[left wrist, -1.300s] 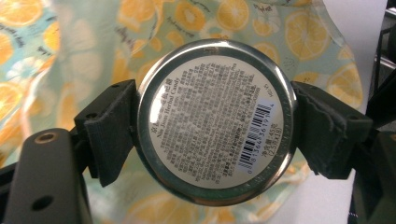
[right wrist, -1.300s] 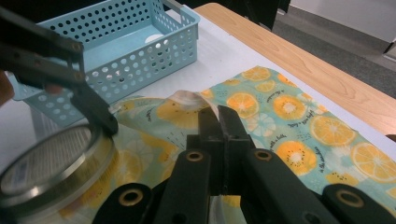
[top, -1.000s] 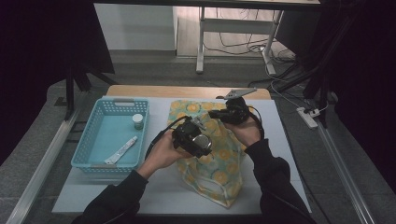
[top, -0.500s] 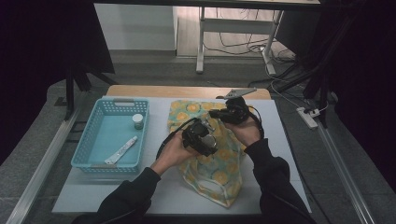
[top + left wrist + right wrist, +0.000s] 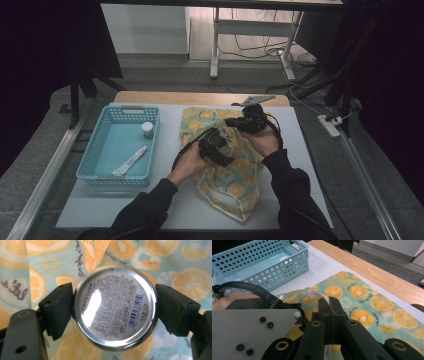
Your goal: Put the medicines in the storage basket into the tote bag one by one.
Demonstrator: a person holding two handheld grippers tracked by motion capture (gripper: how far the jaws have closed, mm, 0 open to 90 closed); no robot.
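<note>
A white table top [image 5: 310, 165] with a wooden strip along its far edge is lying under everything, with bare white open at its near left corner and along its right side, and grey floor running round it on all sides. An orange-slice patterned cloth [image 5: 235, 187] is sprawling down the middle of the table, its near end reaching close to the front edge. A blue basket [image 5: 97, 150] is sitting just left of the cloth, holding a small white jar [image 5: 148, 129] and a white tube [image 5: 129, 161]. Above the cloth's middle, the left gripper [image 5: 115, 307] is squeezing a round tin [image 5: 115, 307] between its two pads, the tin's labelled, barcoded face turned toward the camera and the cloth directly behind it. The right gripper [image 5: 329, 305] is hovering just beyond, its jaws pressed together on a fold of the cloth, near the left gripper's grey plate.
</note>
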